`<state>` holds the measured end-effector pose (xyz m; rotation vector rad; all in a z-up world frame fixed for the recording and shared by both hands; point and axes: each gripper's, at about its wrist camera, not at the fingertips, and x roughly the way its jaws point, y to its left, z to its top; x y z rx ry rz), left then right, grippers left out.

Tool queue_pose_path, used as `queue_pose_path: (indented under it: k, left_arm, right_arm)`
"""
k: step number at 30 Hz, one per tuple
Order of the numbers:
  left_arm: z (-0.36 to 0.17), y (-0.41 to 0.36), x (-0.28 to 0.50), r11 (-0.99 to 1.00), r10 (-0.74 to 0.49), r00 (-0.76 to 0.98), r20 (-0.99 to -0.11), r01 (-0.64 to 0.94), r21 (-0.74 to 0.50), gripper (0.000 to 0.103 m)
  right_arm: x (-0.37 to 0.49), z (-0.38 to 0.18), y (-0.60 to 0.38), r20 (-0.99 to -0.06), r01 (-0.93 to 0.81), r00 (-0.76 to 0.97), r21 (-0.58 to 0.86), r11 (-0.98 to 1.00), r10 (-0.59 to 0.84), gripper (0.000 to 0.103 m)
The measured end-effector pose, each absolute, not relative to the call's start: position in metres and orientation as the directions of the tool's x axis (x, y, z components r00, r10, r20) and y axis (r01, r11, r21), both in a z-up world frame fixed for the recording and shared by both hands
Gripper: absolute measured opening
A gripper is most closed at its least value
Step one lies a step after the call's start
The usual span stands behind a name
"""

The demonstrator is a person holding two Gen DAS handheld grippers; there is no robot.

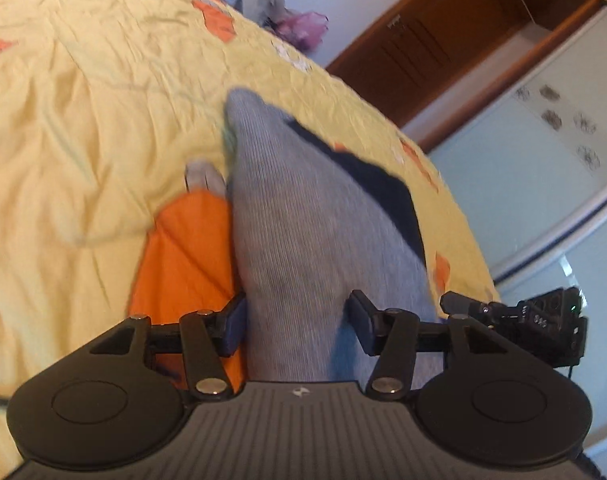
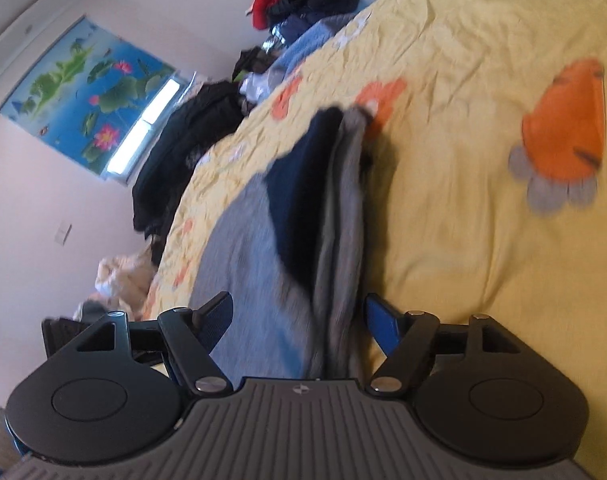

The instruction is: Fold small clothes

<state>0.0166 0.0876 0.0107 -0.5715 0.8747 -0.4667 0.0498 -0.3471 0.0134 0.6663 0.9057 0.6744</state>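
Grey knit garment [image 1: 303, 240] with a navy patch lies on the yellow bedspread [image 1: 83, 120], running between the fingers of both claws. Left claw [image 1: 299, 324] and right claw [image 2: 299, 320] stand spread, pads flanking the cloth without pinching it.

Yellow bedspread [image 1: 83, 120]; grey sock [image 1: 303, 220] on it.

Grey sock [image 1: 303, 240] with navy heel; yellow bedspread [image 1: 83, 120], orange motifs.
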Motion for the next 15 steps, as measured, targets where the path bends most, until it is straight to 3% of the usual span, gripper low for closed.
queue_pose_path:
  k: [1, 4, 6, 10, 13, 15]
  left_arm:
    - [0.009, 0.086, 0.012, 0.751, -0.6, 0.568, -0.563, 0.158, -0.641, 0.051]
    - [0.01, 0.087, 0.014, 0.744, -0.611, 0.538, -0.581, 0.139, -0.653, 0.025]
    - [0.015, 0.093, 0.014, 0.748, -0.601, 0.55, -0.58, 0.131, -0.651, 0.021]
    - [0.024, 0.082, 0.007, 0.834, -0.519, 0.566, -0.641, 0.17, -0.525, 0.019]
    - [0.025, 0.072, -0.003, 0.887, -0.441, 0.605, -0.663, 0.182, -0.425, 0.026]
    - [0.04, 0.071, -0.016, 0.913, -0.394, 0.648, -0.652, 0.193, -0.36, 0.028]
  right_arm:
    - [0.042, 0.014, -0.343, -0.48, -0.252, 0.443, 0.744, 0.619, 0.757, 0.074]
    - [0.031, 0.015, -0.335, -0.48, -0.262, 0.43, 0.745, 0.614, 0.765, 0.067]
    - [0.031, 0.014, -0.331, -0.494, -0.238, 0.414, 0.752, 0.615, 0.764, 0.024]
    - [0.024, 0.017, -0.32, -0.529, -0.301, 0.42, 0.685, 0.664, 0.737, 0.025]
    - [0.027, 0.006, -0.329, -0.517, -0.268, 0.425, 0.713, 0.648, 0.743, 0.023]
    - [0.026, 0.009, -0.34, -0.495, -0.236, 0.425, 0.748, 0.62, 0.758, 0.047]
